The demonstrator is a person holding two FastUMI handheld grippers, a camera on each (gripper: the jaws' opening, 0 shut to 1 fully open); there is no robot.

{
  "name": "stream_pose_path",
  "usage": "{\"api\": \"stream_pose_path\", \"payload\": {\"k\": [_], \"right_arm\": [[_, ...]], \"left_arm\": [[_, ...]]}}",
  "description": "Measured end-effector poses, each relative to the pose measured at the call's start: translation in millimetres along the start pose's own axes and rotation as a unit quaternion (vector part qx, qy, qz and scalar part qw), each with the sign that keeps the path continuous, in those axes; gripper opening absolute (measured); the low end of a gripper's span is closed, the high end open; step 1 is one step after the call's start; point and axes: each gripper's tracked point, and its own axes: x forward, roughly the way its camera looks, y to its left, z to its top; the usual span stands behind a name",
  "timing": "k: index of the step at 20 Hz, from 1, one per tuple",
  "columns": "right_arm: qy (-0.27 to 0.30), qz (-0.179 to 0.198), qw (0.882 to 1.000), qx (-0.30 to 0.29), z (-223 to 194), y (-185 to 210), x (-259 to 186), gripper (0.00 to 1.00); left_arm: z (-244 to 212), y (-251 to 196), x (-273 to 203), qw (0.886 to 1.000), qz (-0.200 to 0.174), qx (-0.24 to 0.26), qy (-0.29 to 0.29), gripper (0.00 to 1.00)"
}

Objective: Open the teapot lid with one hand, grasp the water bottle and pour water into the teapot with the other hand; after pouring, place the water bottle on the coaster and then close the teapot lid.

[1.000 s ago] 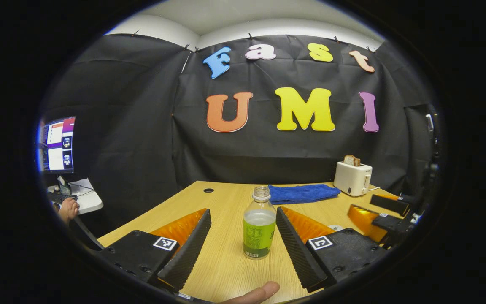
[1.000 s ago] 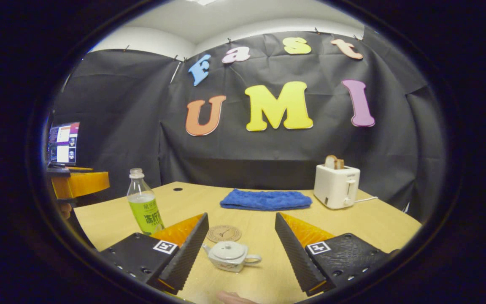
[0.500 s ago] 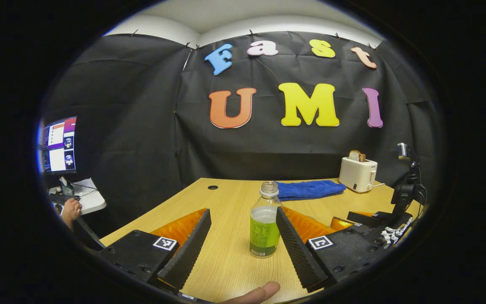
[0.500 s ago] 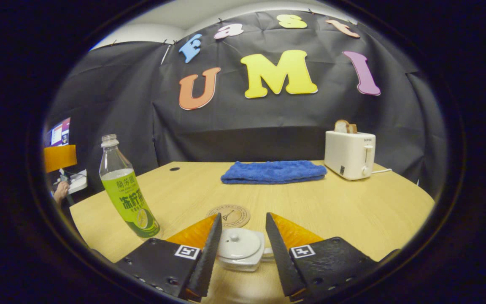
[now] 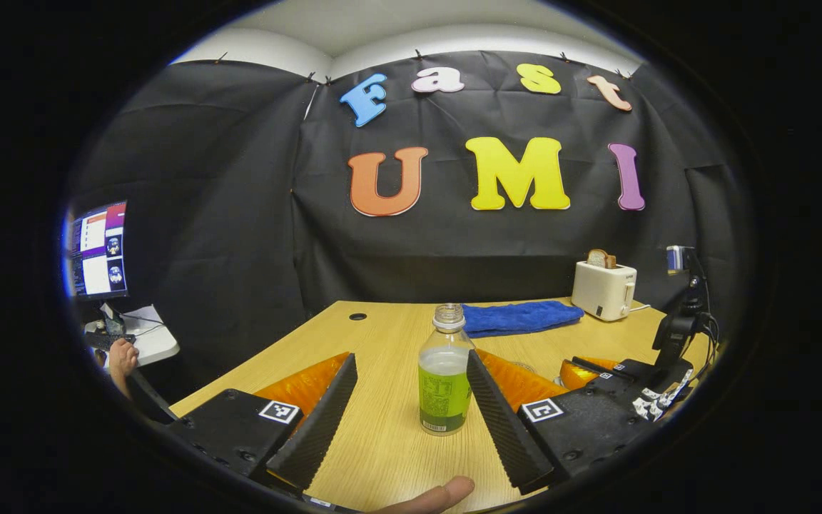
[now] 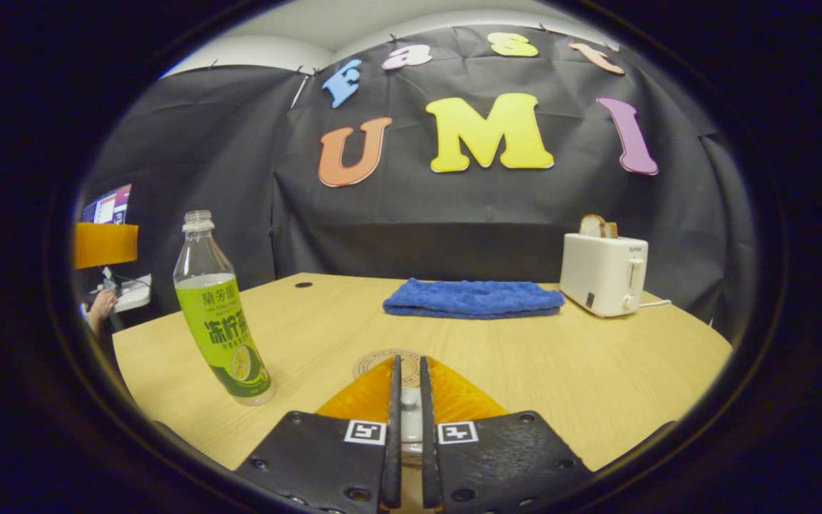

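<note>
An uncapped water bottle [image 5: 443,385] with a green label, about half full, stands on the wooden table [image 5: 382,457]. It sits between the fingers of my open left gripper [image 5: 411,357], nearer the right finger and not touched. In the right gripper view the bottle [image 6: 220,318] stands at the left. My right gripper [image 6: 408,360] is shut on the knob of the white teapot lid [image 6: 409,410]; its fingers hide the teapot body. The round coaster [image 6: 374,360] peeks out just behind them. My right gripper [image 5: 596,371] also appears low at the right of the left gripper view.
A folded blue towel [image 6: 474,298] and a white toaster [image 6: 602,275] with bread stand at the back of the table. A monitor [image 5: 97,248] and a person's hand [image 5: 120,355] are off the table's left side. A thumb [image 5: 439,492] shows at the bottom edge.
My right gripper dropped onto the teapot and its fingers went from wide open to shut on the lid knob. My left gripper stayed open around the bottle, shifting slightly.
</note>
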Motion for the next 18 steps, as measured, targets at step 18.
{"api": "stream_pose_path", "payload": {"k": [18], "right_arm": [[-0.034, 0.004, 0.999, 0.007, 37.6, -7.3, -18.5, 0.00]], "left_arm": [[-9.8, 4.4, 7.6, 0.999, -0.006, -0.026, 0.018, 0.97]]}}
